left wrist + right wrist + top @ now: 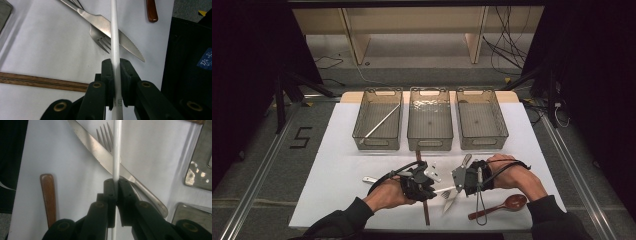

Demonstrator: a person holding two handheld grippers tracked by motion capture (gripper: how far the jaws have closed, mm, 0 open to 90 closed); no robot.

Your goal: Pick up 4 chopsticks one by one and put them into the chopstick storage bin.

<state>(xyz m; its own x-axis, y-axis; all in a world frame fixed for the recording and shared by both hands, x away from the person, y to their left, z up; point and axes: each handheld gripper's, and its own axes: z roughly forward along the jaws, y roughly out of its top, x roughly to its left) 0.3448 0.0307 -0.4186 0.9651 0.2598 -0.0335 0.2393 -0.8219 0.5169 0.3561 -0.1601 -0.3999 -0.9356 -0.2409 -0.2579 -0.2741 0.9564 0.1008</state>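
From the high view, my left gripper and my right gripper sit close together near the front of the white counter, facing each other with a thin white chopstick spanning between them. Three clear bins stand in a row at the back; the left bin already has one white stick lying slantwise in it, while the middle bin and right bin look bare. A wooden spoon lies by my right wrist.

In the left gripper view, my fingers are pinched on the white chopstick, which runs straight ahead over a fork and a serrated knife. Brown wooden chopsticks lie crosswise on the counter.

In the right gripper view, my fingers are likewise clamped on the chopstick's other end, above the knife and fork; the spoon's handle lies alongside.

I judge the sorting barely begun: one piece binned, this stick in hand, and the fork, knife, spoon and wooden pair still to go.
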